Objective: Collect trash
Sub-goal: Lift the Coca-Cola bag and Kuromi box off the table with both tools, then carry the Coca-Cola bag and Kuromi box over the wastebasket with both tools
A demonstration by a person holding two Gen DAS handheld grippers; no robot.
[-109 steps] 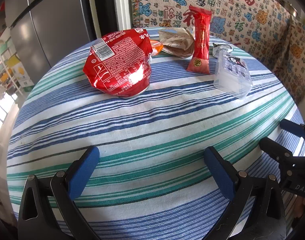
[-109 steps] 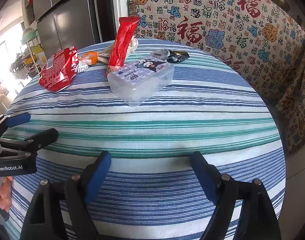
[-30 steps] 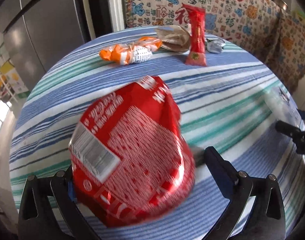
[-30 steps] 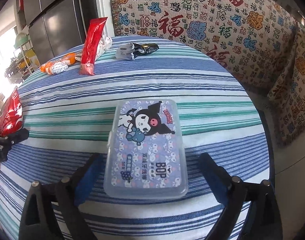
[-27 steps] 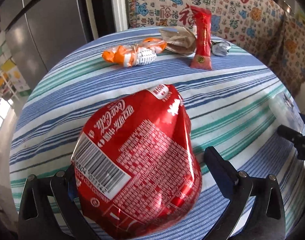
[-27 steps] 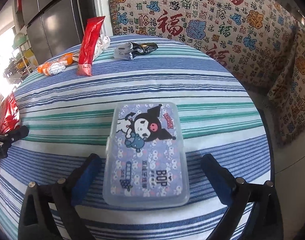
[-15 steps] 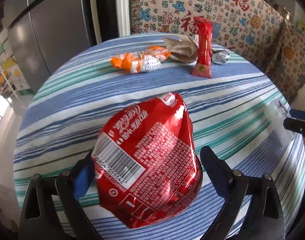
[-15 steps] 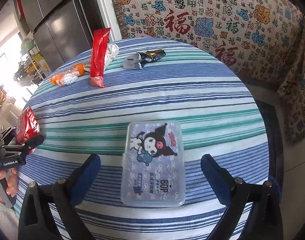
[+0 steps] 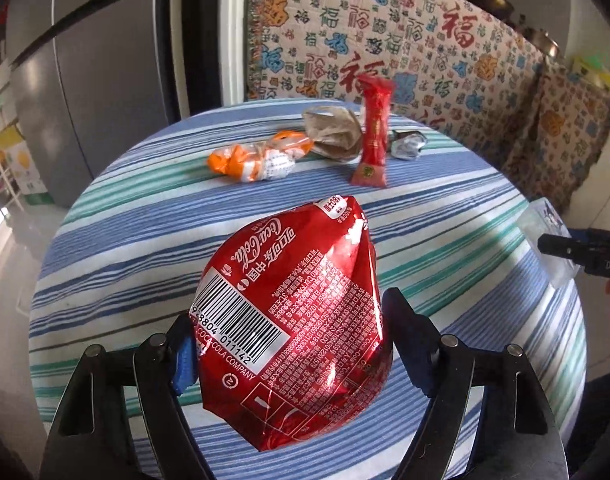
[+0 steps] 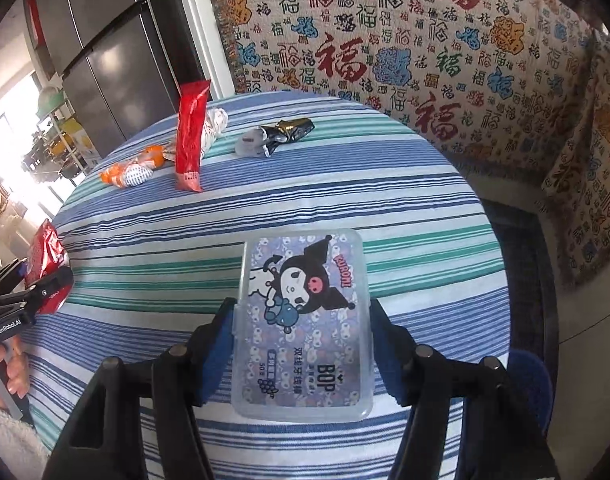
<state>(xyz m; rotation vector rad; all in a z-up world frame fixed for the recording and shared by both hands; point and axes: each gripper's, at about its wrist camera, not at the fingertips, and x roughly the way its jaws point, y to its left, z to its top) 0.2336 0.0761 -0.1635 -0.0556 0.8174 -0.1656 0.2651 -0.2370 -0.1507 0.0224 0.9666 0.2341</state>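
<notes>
Both jaws closed in over the last half second. Left hand-held gripper (image 9: 289, 348) now clamps the red bag (image 9: 293, 320); right hand-held gripper (image 10: 303, 344) clamps the plastic box (image 10: 303, 320). Both held near the counter (image 10: 345, 184) edge. Four wrappers remain across the far side, uncollected.

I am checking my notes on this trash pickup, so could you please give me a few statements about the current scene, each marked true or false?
1. The left gripper holds a red Coca-Cola wrapper between its jaws. True.
2. The right gripper is empty. False: its jaws are shut on a clear plastic box with a cartoon lid.
3. A tall red packet lies at the far side of the striped tablecloth. True.
4. The orange-and-white wrapper is in the right gripper. False: it lies on the table, far from both grippers.
</notes>
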